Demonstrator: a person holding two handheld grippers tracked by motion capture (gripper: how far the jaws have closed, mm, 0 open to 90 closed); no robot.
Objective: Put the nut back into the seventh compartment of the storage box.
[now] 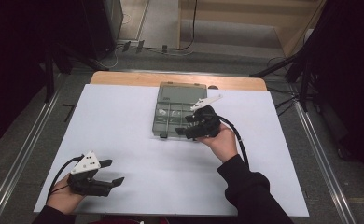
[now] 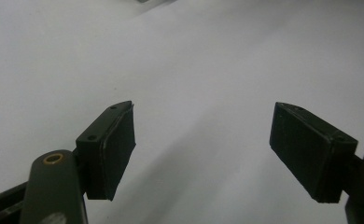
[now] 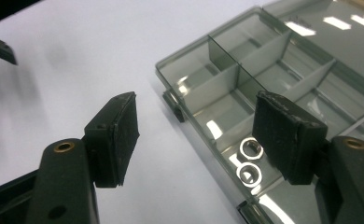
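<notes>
Two small silver metal rings (image 3: 249,161) lie side by side, near each other but whether touching cannot be told, in a compartment at the near edge of the shallow, smoke-grey transparent plastic organiser box (image 3: 227,84). In the right gripper view they show just beside the inner face of that gripper's right-hand pad. The right gripper (image 3: 196,137) has its jaws well apart with nothing between the pads; one jaw hangs over the white sheet beside the box, the other over the compartments.

In the high view the box (image 1: 180,88) sits toward the far middle of the white table surface (image 1: 124,121), its hinged lid laid open toward the far edge and its divided tray toward the person. The right gripper (image 1: 185,125), held in the person's right hand (image 1: 222,142), is at the tray's near right corner, jaws pointing left across it.

The left gripper (image 1: 111,171) rests in the left hand (image 1: 63,198) near the table's near left corner, well apart from the box. Its jaws are spread wide and empty, and in the left gripper view (image 2: 203,142) bare white surface lies between them.
</notes>
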